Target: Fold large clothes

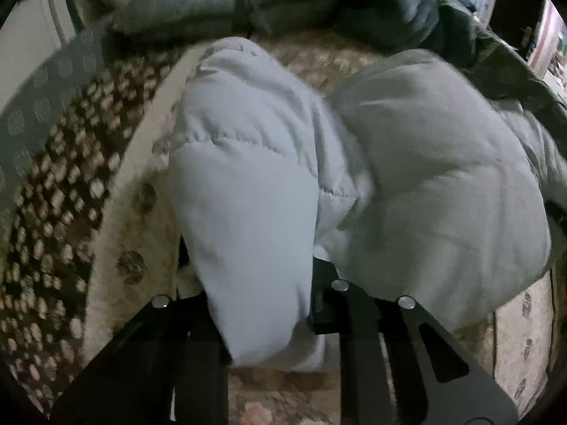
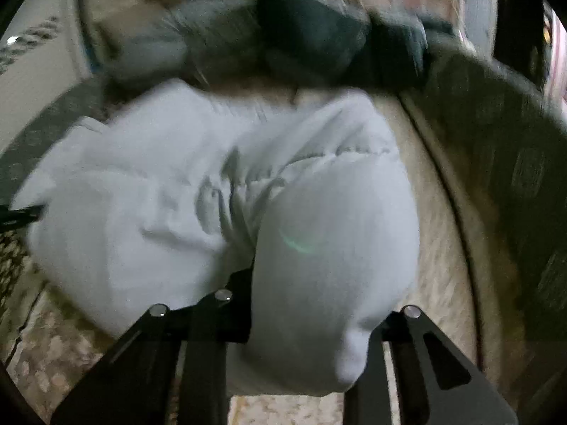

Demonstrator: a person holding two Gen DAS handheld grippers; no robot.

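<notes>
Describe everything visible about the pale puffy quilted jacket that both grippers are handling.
The pale blue-white puffy quilted jacket looks padded, with stitched seams dividing soft lobes. It lies bunched, not flat, on a beige patterned carpet. The left gripper clamps one sleeve-like lobe, which runs away from the camera. The right gripper clamps another lobe, gathered into pleats above the grip. Dark garments lie beyond it; contact is unclear through blur.
</notes>
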